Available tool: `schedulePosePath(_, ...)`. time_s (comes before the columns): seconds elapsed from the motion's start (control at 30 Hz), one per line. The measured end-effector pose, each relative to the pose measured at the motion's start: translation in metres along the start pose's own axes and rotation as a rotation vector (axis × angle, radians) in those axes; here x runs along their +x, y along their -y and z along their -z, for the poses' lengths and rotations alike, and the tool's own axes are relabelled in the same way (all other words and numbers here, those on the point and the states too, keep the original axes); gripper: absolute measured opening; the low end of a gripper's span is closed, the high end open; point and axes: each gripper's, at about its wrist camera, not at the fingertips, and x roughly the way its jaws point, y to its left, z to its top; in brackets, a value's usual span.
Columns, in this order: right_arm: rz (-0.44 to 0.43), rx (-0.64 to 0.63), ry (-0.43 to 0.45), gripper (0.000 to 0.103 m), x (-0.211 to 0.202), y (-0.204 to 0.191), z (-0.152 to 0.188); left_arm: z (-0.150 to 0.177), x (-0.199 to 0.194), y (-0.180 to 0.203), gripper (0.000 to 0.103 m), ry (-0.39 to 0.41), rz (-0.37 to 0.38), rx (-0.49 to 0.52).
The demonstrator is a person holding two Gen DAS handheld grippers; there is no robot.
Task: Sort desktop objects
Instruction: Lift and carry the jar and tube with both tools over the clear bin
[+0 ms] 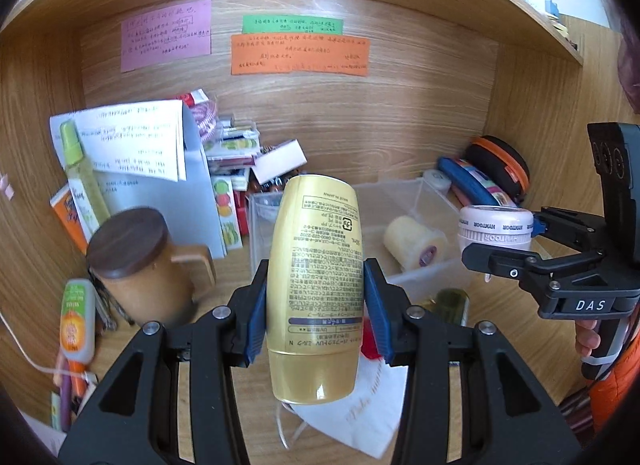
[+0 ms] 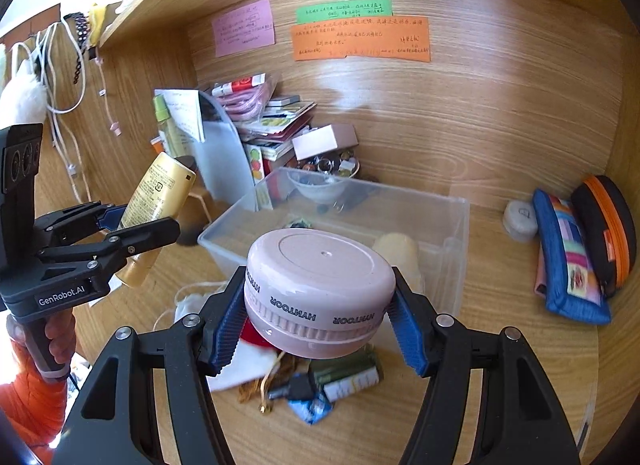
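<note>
My left gripper (image 1: 316, 301) is shut on a gold bottle (image 1: 316, 277) with printed text, held above the desk, cap towards the camera. It also shows in the right wrist view (image 2: 154, 209), where the left gripper (image 2: 132, 221) is at the left. My right gripper (image 2: 316, 317) is shut on a pale pink round HYNTOOR device (image 2: 320, 285), held just in front of a clear plastic bin (image 2: 456, 225). The pink device (image 1: 496, 229) and right gripper (image 1: 500, 243) show at the right of the left wrist view, beside the bin (image 1: 424, 277), which holds a cream roll (image 1: 414, 243).
A brown lidded mug (image 1: 140, 265), papers and a green spray bottle (image 1: 80, 173) stand at the left. Pencil cases (image 2: 568, 257) and an orange-trimmed pouch (image 2: 608, 233) lie at the right. Small clutter (image 2: 316, 385) and a white cloth (image 1: 360, 413) lie on the desk under the grippers.
</note>
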Motion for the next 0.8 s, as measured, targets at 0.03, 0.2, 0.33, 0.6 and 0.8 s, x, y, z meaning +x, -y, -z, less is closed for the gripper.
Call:
schedulePosePath(0.03,0.000,-0.001,0.000,0.062,0.003,0.000,-0.003,-0.004,0.002,-0.002,0.043,0.001,0.003,0.003)
schedulePosePath(0.2,0.002,-0.005,-0.011,0.062,0.021,0.002,-0.019,-0.021,0.015,-0.011,0.043,0.004,0.007,0.019)
schedulePosePath(0.33,0.002,-0.008,-0.022,0.062,0.034,0.002,-0.028,-0.032,0.028,-0.017,0.043,-0.007,0.025,0.022)
schedulePosePath(0.6,0.011,-0.024,-0.082,0.062,0.070,0.009,-0.041,-0.039,0.064,-0.021,0.043,-0.060,0.056,0.028)
schedulePosePath(0.8,0.035,-0.070,-0.140,0.062,0.096,0.011,-0.045,-0.038,0.096,-0.027,0.043,-0.117,0.070,0.015)
